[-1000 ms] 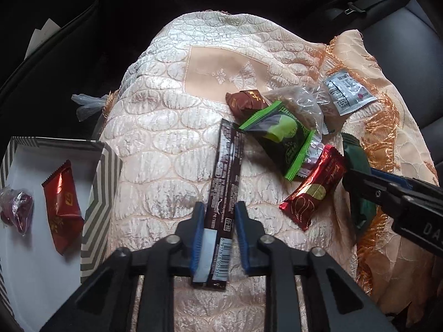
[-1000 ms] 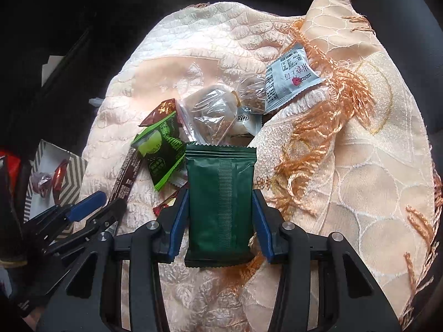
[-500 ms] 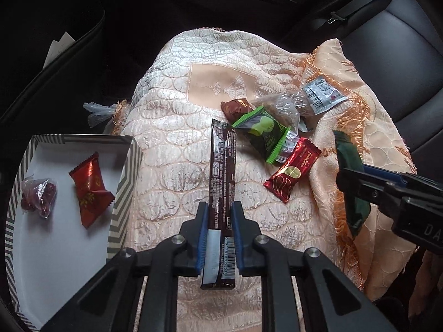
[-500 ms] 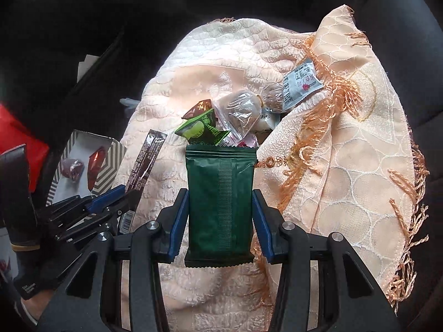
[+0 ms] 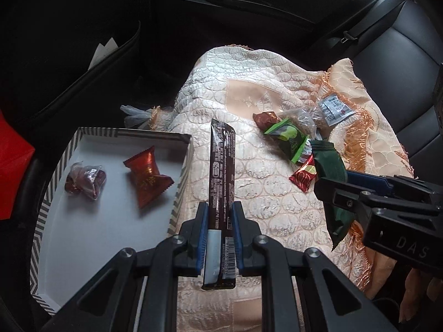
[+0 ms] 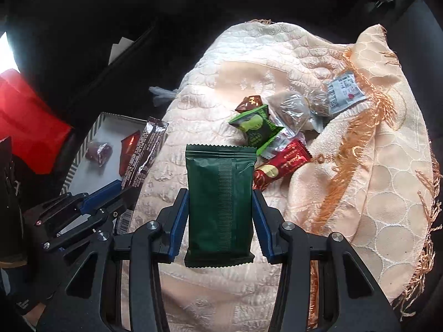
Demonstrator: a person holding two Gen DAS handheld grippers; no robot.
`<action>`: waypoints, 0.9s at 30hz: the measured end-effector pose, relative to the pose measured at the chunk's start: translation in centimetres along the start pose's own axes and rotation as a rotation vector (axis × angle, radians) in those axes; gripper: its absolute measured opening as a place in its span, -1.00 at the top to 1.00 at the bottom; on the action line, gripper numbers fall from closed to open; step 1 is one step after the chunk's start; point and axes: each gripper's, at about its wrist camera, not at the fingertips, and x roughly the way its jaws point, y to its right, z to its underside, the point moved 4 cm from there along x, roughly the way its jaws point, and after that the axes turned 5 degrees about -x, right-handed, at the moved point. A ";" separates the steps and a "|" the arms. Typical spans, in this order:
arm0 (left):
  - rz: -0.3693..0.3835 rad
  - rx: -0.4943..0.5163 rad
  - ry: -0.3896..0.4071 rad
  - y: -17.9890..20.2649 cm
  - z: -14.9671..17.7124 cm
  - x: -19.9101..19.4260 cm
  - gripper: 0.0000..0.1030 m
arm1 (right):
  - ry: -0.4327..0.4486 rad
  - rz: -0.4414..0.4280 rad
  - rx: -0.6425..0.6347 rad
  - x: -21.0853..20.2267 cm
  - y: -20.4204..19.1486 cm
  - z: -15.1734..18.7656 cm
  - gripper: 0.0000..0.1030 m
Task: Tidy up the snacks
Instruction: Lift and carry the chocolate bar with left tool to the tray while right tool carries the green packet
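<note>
1. Both grippers have lifted and drawn back from the snack pile since the earlier frames, so more of the striped box and the dark car seat now shows around the cloth.
2. In the left wrist view, the left gripper [image 5: 218, 232] has its jaws clamped tight on the lower part of a long brown bar [image 5: 221, 177], which stands up between the blue pads, clear of the cream quilted cloth [image 5: 249, 188].
3. The right gripper [image 6: 220, 221] has its jaws about half open and pressed on both sides of a dark green packet [image 6: 220, 204], held upright above the cloth.
4. The striped box [image 5: 177, 193] sits just left of the cloth; inside it lie a red wrapped snack [image 5: 148, 175] and a clear-wrapped dark candy [image 5: 85, 181], apart from each other.
5. Farther up the cloth the loose snacks lie bunched together: a green-edged packet [image 6: 257, 130], a red and gold packet [image 6: 282, 166] touching it, a small brown sweet [image 6: 250, 103], a clear plastic wrapper [image 6: 293, 110] and a white labelled sachet [image 6: 344, 91] by the orange fringe [image 6: 351, 149].
6. A red bag [image 6: 25, 127] lies at the far left, beyond the box.
</note>
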 end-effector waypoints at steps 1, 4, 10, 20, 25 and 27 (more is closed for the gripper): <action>-0.007 -0.008 0.004 -0.5 0.0 -0.2 0.64 | 0.000 -0.003 -0.011 0.0 -0.7 -0.1 0.15; -0.025 -0.030 0.014 -2.1 0.1 -0.8 0.64 | -0.003 -0.016 -0.033 0.3 -2.3 -0.2 0.15; -0.070 -0.074 0.024 -5.5 0.4 -1.6 0.64 | -0.011 -0.032 -0.082 0.7 -5.3 -0.5 0.15; -0.143 -0.147 0.021 -11.4 0.7 -1.8 0.64 | -0.026 -0.060 -0.155 2.0 -9.8 -1.4 0.15; -0.165 -0.174 0.011 -13.4 1.0 -1.3 0.64 | -0.037 -0.076 -0.175 2.8 -11.5 -1.8 0.15; -0.168 -0.185 0.008 -13.9 1.1 -1.2 0.64 | -0.041 -0.076 -0.184 3.1 -12.0 -1.9 0.15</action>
